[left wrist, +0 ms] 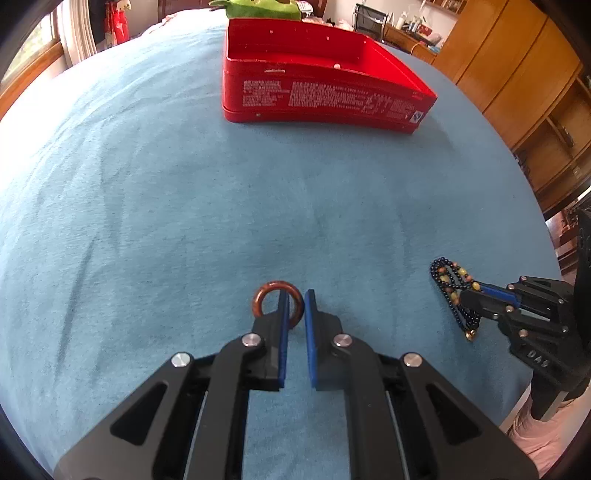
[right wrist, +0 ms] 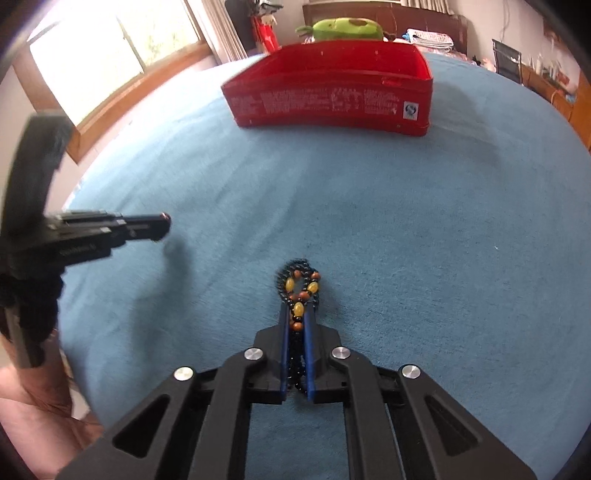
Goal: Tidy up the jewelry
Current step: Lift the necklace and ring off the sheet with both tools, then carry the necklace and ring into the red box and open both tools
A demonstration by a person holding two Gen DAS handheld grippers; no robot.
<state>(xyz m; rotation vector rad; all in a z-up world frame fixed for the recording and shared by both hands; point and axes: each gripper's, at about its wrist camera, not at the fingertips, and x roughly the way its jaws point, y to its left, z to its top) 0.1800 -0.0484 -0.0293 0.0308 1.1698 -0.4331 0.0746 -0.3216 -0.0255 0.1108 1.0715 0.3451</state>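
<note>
My left gripper is shut on a small reddish-brown ring, pinching its right side just above the blue blanket. My right gripper is shut on a dark beaded necklace with yellow and brown beads, whose loop sticks out past the fingertips. The necklace also shows in the left wrist view, held by the right gripper at the far right. An open red tin box stands farther ahead on the blanket; it also shows in the right wrist view. The left gripper shows at the left of the right wrist view.
A green plush toy lies behind the box. A wooden wardrobe stands to the right of the bed, a window to the left. The bed's near edge is close to both grippers.
</note>
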